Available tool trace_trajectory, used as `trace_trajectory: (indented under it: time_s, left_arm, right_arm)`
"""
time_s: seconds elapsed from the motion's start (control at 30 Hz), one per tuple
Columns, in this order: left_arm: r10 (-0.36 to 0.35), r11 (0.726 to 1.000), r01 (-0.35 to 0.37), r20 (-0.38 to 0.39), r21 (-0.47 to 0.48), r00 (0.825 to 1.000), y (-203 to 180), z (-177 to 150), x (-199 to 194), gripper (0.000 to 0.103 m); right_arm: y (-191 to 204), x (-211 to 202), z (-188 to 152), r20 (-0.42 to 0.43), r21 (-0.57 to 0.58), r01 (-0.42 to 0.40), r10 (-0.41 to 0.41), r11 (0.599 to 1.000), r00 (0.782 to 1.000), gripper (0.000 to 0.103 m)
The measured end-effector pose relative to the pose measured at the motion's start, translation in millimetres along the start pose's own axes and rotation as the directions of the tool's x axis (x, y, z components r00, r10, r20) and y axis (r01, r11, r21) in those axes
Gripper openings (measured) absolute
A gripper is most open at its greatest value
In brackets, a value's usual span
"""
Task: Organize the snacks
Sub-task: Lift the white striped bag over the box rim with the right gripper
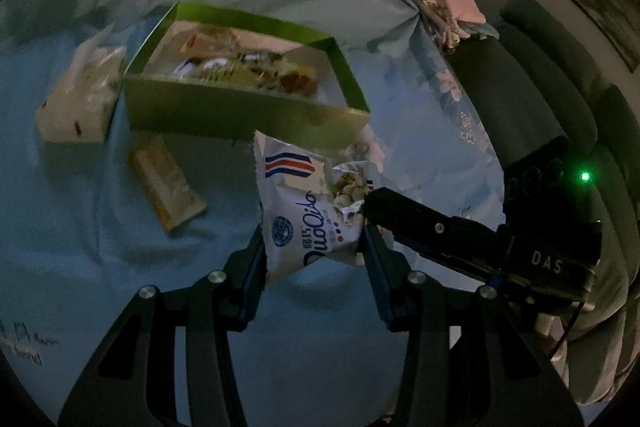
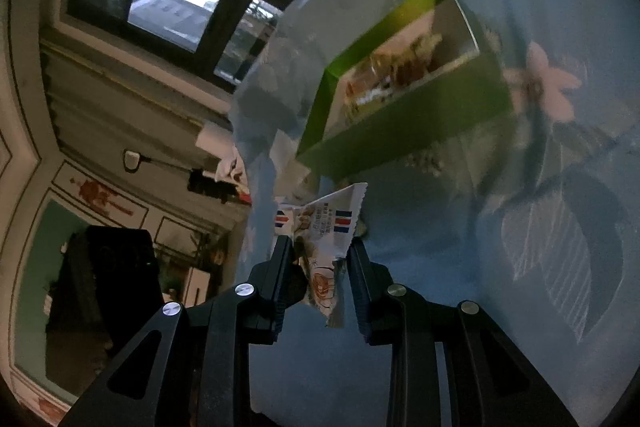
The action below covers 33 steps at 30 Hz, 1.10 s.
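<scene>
My left tongs point(image 1: 314, 247) are clenched on the lower end of a white snack packet point(image 1: 304, 203). Both pads press against the packet's sides, and the packet stands up between them, clear of the blue cloth point(image 1: 80, 247) below. The packet carries red and blue stripes near its top edge and dark lettering down its face.

My right tongs point(image 2: 320, 255) are clenched on the same snack packet point(image 2: 320, 231), pinching its crumpled side. In the left wrist view, the right tongs point(image 1: 366, 205) reach in from the right and their tip meets the packet's right edge, just above my left pad.

The packet hangs just in front of the near wall of the green box point(image 1: 240, 111). The box sits open on the cloth, toward its far edge, with several wrapped snacks point(image 1: 256, 67) lying inside; they are too blurred to tell apart.

On the cloth left of the packet lies a flat yellow wrapped bar point(image 1: 166, 183), apart from the box. Farther left, near the box's left corner, stands a pale tissue box point(image 1: 80, 95).

In the right wrist view, the green box point(image 2: 408, 123) appears above the packet, and a pink flower print point(image 2: 548, 87) marks the cloth beside it.
</scene>
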<state>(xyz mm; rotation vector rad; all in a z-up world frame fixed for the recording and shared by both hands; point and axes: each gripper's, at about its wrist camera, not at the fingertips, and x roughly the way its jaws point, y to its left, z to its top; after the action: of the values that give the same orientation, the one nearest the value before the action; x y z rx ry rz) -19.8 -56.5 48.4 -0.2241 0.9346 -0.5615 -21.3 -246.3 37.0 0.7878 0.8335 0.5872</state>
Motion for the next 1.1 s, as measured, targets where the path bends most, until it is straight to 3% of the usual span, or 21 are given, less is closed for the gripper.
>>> trace_trajectory:
  time_s: [0.5, 1.1]
  left_arm:
    - [-0.014, 0.998, 0.009, 0.088, 0.058, 0.996, 0.5, 56.8, 12.2, 0.046]
    - [0.006, 0.999, -0.012, 0.117, 0.045, 0.993, 21.1, 109.3, 38.5, 0.046]
  right_arm:
    - [12.6, 5.8, 57.6, 0.066, -0.075, -0.005, 0.010, 0.997, 0.998, 0.031]
    - [12.2, 39.0, 112.1, 0.073, -0.116, 0.020, -0.012, 0.993, 0.997, 0.031]
